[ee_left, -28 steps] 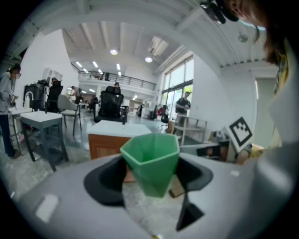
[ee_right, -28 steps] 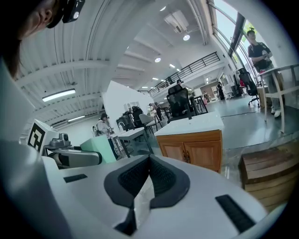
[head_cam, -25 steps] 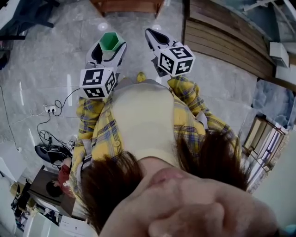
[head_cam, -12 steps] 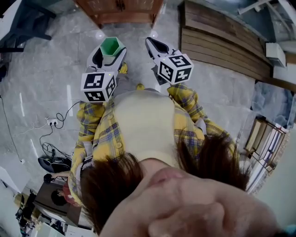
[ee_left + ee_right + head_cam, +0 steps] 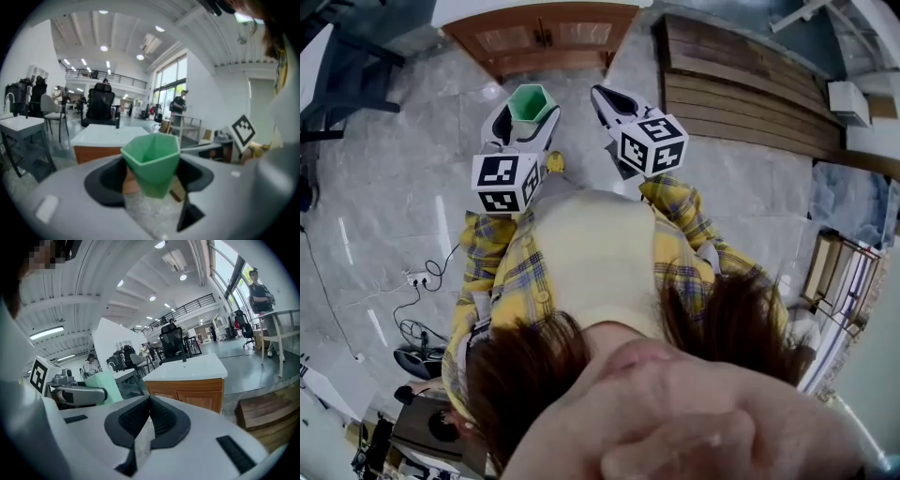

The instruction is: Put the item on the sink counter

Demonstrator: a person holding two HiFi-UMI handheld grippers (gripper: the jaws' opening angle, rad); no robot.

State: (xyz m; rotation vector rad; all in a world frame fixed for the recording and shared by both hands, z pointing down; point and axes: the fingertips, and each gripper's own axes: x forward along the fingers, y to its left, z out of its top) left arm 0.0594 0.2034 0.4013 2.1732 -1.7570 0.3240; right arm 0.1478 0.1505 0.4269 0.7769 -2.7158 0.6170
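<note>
A green faceted cup (image 5: pixel 526 99) (image 5: pixel 152 161) sits upright between the jaws of my left gripper (image 5: pixel 523 105) (image 5: pixel 153 174), which is shut on it. My right gripper (image 5: pixel 612 97) (image 5: pixel 148 402) is level with it on the right, shut with nothing between its pads. The sink counter (image 5: pixel 546 32) (image 5: pixel 187 370), a white top with a faucet on a brown wooden cabinet, stands ahead of both grippers. The right gripper view also catches the green cup (image 5: pixel 100 383) at its left.
Brown wooden steps (image 5: pixel 741 90) (image 5: pixel 266 414) lie on the floor right of the cabinet. Cables and a power strip (image 5: pixel 417 279) are on the grey floor at the left. Office chairs and people stand far off in the hall.
The view has moved forward: the wooden cabinet has come further into the top of the head view. Both grippers keep their pose, the cup still held in the left.
</note>
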